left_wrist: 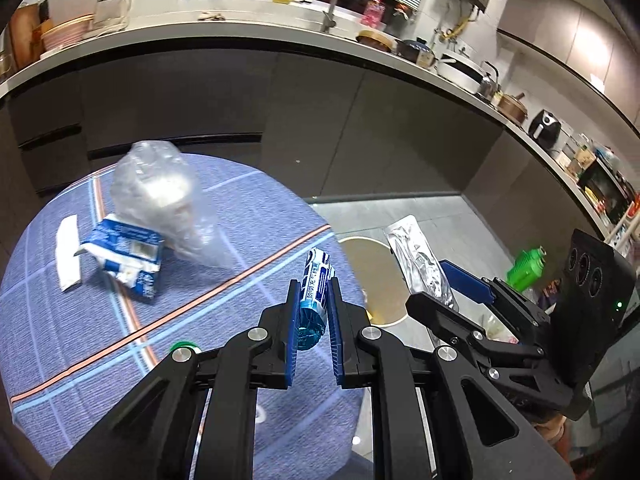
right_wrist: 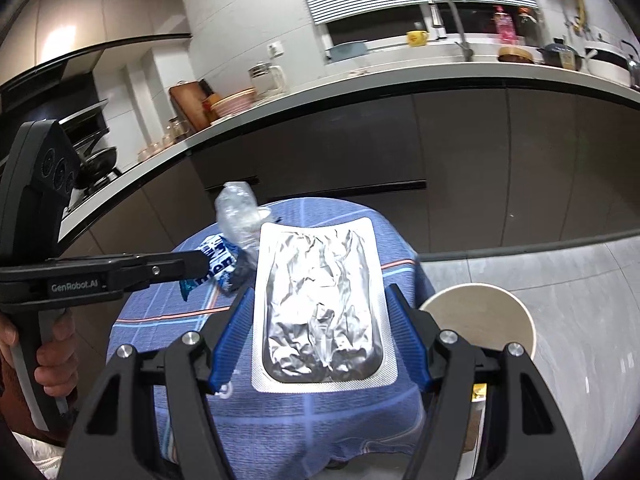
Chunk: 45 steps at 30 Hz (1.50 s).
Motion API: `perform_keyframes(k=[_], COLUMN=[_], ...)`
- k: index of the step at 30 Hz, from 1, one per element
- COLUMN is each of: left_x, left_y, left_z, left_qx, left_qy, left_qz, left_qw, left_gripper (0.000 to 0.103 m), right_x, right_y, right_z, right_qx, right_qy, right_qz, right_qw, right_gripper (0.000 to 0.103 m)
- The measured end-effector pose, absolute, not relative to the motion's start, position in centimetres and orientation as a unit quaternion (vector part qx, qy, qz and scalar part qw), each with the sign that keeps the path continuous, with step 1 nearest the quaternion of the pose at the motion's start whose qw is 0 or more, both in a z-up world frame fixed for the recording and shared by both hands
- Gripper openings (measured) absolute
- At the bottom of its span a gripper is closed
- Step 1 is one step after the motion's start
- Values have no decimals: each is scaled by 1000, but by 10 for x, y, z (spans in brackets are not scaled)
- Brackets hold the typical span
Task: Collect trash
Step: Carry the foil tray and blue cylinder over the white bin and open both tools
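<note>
Left gripper (left_wrist: 313, 300) jaws clamped on a blue wrapper (left_wrist: 314, 292) above the tabletop (left_wrist: 80, 340) edge — right gripper (right_wrist: 320, 312) jaws gripping a silver foil pouch (right_wrist: 320, 300), near the bin (right_wrist: 480, 320).

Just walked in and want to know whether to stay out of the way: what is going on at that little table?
A person is clearing trash with a handheld claw in each hand. The left claw is shut on a small blue wrapper, and the right claw grips a flat silver foil pouch. A round bin stands on the floor beside the table. A crumpled clear plastic bag, a blue-and-white packet and a white strip still lie on the blue cloth.
</note>
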<state>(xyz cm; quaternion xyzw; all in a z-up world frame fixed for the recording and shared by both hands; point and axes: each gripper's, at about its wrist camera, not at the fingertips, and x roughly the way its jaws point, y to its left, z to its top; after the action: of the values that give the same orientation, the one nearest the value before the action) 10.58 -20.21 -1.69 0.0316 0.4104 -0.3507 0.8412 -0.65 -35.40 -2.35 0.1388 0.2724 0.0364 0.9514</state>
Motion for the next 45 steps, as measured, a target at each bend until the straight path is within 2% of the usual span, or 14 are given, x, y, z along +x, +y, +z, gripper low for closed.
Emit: perform_keyframes(k=[19,45], left_x=[113,149], left_y=[-282,-375], left_z=[-40,-105], left_qx=[75,137], left_qy=[432,474], left_qz=[-385,-393], left_qw=[812,776], left_gripper=[12,12], right_x=[-17,10], right_y=[-413,-480], right_z=[-64,-135], right_qx=[193,226], right_qy=[288,339], right_qz=[-30,-88], right_qw=[937,909], right_gripper=[67,67])
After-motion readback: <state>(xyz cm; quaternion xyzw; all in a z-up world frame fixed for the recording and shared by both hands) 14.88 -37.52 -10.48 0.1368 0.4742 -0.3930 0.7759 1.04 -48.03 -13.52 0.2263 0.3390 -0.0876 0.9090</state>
